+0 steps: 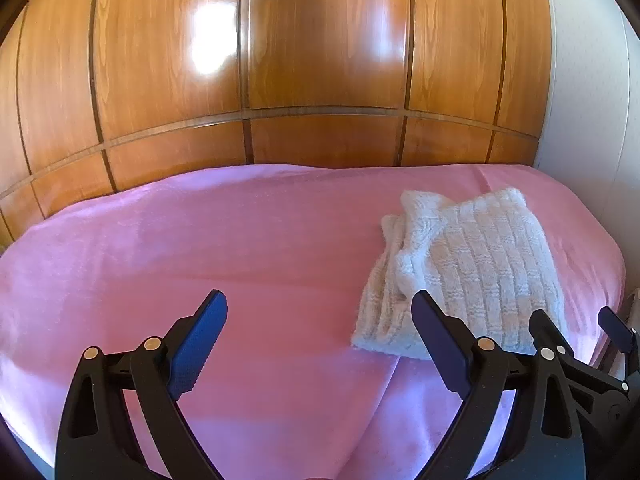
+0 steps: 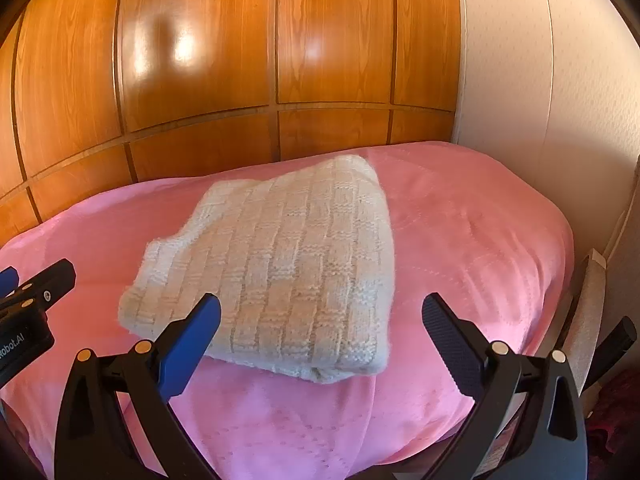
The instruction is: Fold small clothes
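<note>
Your left gripper (image 1: pixel 318 308) has its ribbed blue pads spread wide with nothing between them, and it hangs over bare pink cover. Your right gripper (image 2: pixel 320 312) is spread just as wide and equally empty — its left finger (image 2: pixel 192 344) overlaps the near left corner of the knitted garment (image 2: pixel 280 264) in the view, though whether it touches I cannot tell.

The garment lies on the right half of the bed, toward the near edge. It already sits as a compact, thick stack with doubled layers showing along its near edge, so the folding looks close to done. What seems left is tidying: in the left view a looser ribbed layer (image 1: pixel 384 280) pokes out at the left side.

The knit is cream, chunky and fuzzy, in a basket-weave check. The pink blanket (image 1: pixel 200 248) is soft, plush and faintly creased, and behind it stand glossy wooden wardrobe doors (image 1: pixel 320 60).
</note>
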`<act>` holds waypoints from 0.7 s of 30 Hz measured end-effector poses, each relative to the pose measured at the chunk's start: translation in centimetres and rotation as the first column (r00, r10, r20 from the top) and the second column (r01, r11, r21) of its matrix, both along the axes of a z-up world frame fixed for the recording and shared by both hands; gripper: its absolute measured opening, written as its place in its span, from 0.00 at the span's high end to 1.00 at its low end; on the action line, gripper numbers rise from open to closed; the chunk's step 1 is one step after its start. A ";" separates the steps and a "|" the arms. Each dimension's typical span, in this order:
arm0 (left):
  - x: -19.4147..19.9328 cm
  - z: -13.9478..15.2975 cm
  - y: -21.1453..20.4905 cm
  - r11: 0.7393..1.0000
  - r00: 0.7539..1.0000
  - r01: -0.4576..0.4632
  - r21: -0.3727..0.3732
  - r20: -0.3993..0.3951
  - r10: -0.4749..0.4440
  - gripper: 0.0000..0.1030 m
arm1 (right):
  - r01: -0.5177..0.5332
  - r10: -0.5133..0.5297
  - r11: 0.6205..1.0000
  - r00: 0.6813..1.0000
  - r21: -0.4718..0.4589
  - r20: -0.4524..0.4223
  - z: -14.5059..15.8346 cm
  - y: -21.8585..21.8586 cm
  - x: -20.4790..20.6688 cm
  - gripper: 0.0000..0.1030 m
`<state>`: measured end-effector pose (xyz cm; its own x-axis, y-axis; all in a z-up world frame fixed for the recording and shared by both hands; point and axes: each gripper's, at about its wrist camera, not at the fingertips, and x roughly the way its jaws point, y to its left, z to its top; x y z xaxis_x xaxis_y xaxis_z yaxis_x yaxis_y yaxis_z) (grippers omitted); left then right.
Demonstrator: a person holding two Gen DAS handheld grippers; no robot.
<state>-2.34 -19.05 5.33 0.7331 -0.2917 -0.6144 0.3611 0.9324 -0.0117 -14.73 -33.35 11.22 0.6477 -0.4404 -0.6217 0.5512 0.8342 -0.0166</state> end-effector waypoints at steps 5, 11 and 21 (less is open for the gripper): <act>-0.1 0.1 -0.2 1.000 1.000 0.002 -0.004 -0.001 -0.002 0.10 | -0.006 0.006 1.000 1.000 -0.005 0.002 0.0 0.2 0.0 0.02; -0.2 0.0 -0.4 1.000 1.000 -0.001 0.009 0.015 0.000 0.10 | -0.014 0.014 1.000 1.000 0.004 -0.003 -0.2 0.2 0.1 0.02; 0.7 -0.6 -0.1 1.000 0.999 -0.030 -0.003 -0.043 0.030 0.11 | -0.021 0.021 1.000 1.000 0.013 0.002 -0.1 0.1 0.2 0.02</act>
<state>-1.69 -19.12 4.77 0.7146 -0.2722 -0.6444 0.3324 0.9427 -0.0296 -14.52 -33.29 11.10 0.6582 -0.4189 -0.6256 0.5337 0.8457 -0.0048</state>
